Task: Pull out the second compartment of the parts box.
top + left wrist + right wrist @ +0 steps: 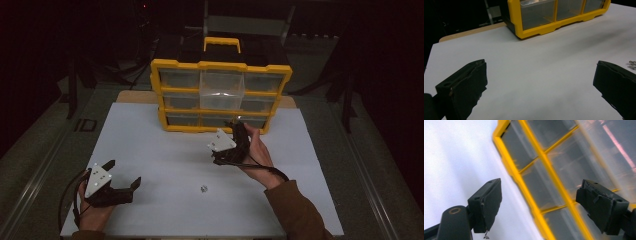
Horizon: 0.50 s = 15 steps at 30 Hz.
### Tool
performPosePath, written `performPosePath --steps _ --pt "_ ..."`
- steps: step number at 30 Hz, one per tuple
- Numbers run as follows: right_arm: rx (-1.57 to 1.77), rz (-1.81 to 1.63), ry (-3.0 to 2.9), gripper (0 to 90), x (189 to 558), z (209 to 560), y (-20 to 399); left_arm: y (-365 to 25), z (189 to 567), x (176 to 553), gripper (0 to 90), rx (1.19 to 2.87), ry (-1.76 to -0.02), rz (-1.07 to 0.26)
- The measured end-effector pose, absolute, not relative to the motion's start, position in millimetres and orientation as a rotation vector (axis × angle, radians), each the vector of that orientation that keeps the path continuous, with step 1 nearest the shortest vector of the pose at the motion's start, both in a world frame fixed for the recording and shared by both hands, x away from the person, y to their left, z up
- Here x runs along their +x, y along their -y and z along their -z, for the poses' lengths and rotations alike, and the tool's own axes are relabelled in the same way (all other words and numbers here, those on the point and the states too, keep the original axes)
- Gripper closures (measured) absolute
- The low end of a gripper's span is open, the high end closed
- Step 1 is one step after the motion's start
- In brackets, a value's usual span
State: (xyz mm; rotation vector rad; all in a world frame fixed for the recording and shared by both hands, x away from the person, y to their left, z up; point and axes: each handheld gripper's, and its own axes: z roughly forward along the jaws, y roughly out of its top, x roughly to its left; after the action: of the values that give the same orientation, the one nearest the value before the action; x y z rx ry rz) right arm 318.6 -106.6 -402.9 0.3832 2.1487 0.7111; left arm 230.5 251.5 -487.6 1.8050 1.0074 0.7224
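We see a yellow plastic organizer [220, 95] with clear, glossy drawers and a carry handle, standing at the far edge of the matte white board [150, 150]; its upper middle drawer [222, 89] is pulled out. Our right gripper [239, 131], blocky black jaws wide and empty, faces its lower drawers. Our left gripper [124, 174] rests wide open near small metal screws [204, 189]. No writing is legible.

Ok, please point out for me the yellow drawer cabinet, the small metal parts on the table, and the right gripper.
yellow drawer cabinet [220, 65], high view, on its top yellow frame.
small metal parts [204, 188], high view, on the little pile.
right gripper [539, 202], right gripper view, midway between its open fingertips.
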Motion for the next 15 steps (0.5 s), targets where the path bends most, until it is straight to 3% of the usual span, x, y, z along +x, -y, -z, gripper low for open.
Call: performPosePath --steps 15 --pt "0.567 -0.877 -2.337 16.7 328.8 418.4 112.6 -251.5 487.5 230.5 0.0 1.806 -1.007 -0.723"
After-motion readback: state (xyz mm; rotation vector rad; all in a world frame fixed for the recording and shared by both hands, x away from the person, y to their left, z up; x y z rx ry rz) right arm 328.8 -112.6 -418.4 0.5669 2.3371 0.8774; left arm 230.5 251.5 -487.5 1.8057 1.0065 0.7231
